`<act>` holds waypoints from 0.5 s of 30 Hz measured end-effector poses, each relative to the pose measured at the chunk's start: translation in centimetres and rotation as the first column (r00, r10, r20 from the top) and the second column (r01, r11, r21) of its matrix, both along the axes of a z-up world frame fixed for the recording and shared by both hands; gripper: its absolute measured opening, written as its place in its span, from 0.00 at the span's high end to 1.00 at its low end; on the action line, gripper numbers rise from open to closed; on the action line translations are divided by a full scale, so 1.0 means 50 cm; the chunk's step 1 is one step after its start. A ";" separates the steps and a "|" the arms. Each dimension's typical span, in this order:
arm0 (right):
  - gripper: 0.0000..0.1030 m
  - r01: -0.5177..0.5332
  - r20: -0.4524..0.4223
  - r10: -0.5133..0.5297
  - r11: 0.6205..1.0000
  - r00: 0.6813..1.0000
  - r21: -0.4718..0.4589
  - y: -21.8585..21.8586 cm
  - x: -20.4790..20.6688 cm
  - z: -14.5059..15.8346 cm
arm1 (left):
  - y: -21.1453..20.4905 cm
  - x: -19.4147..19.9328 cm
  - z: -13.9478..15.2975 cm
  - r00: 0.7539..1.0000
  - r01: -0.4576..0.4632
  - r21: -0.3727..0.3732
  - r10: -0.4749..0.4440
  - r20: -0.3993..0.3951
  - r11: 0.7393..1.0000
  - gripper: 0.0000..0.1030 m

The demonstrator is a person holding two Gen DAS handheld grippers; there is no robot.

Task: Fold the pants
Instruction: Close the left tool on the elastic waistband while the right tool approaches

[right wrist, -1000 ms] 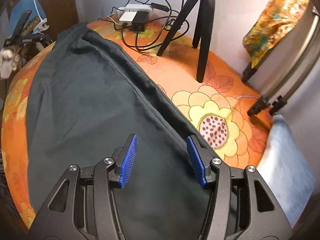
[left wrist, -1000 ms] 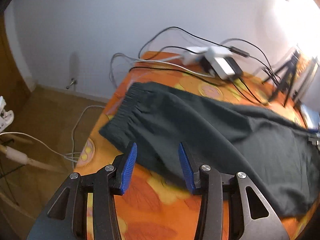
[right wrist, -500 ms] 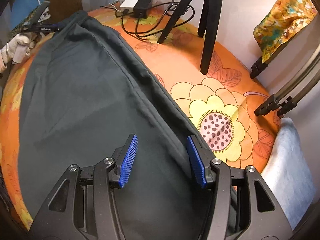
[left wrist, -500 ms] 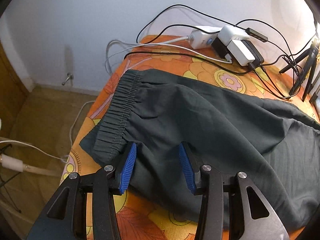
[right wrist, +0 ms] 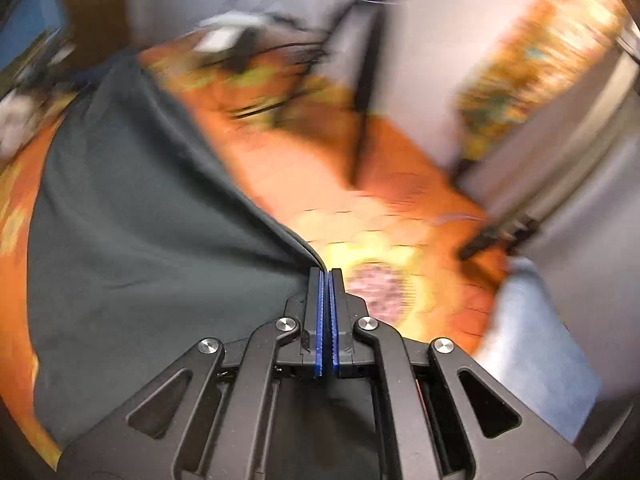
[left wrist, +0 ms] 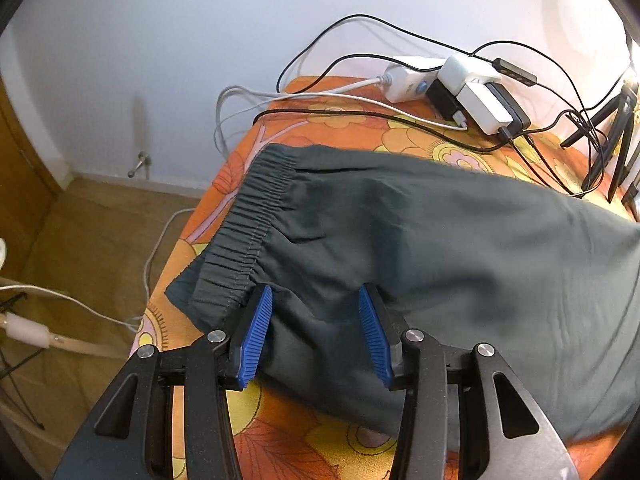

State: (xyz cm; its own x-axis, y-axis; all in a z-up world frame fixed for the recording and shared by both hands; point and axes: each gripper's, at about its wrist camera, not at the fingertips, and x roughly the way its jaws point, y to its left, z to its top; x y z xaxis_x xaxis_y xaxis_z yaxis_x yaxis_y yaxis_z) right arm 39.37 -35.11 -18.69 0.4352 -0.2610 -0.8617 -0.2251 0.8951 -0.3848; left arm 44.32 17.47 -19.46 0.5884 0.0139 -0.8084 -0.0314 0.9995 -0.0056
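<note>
Dark grey-green pants (left wrist: 440, 240) lie spread on the orange flowered tablecloth (left wrist: 304, 452), their elastic waistband (left wrist: 248, 232) at the table's left end. My left gripper (left wrist: 315, 294) stands open just right of the waistband's near corner, low over the fabric, which lies flat between its blue pads. In the blurred right wrist view, my right gripper (right wrist: 325, 270) is shut, and the far edge of the pants (right wrist: 140, 220) runs straight into its tips and is pinched there. The fabric pulls into creases toward that grip.
A power strip with chargers (left wrist: 460, 88) and loose black and white cables sits at the back of the table. Black tripod legs (right wrist: 364, 100) stand on the cloth beyond the pants. A light blue cloth (right wrist: 532, 340) lies at the right. Wooden floor (left wrist: 80, 240) lies beyond the left edge.
My right gripper's jaws closed on the pants' far edge, and its view is now smeared by motion. The left gripper came down closer to the waistband, then held still.
</note>
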 end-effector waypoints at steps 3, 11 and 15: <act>0.96 0.030 -0.068 -0.026 0.998 0.997 0.052 -0.020 0.014 -0.012 | 0.000 -0.002 0.003 1.000 0.008 0.028 -0.007 -0.006 1.000 0.57; 0.55 -0.037 -0.013 0.037 0.999 0.999 0.015 0.039 -0.009 0.011 | 0.069 -0.033 0.040 0.998 -0.038 0.028 0.037 0.044 0.999 0.46; 0.55 -0.039 0.049 0.038 0.999 0.998 0.019 0.084 -0.013 0.045 | 0.130 -0.047 0.052 0.995 -0.076 -0.103 0.082 0.056 0.992 0.44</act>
State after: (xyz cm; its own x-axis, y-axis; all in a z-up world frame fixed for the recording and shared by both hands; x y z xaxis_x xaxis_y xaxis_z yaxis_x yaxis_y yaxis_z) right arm 38.71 -30.90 -16.45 0.4858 -0.2263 -0.8443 -0.2408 0.8939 -0.3781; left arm 41.99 23.95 -16.87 0.6364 -0.0178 -0.7711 -0.1064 0.9882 -0.1106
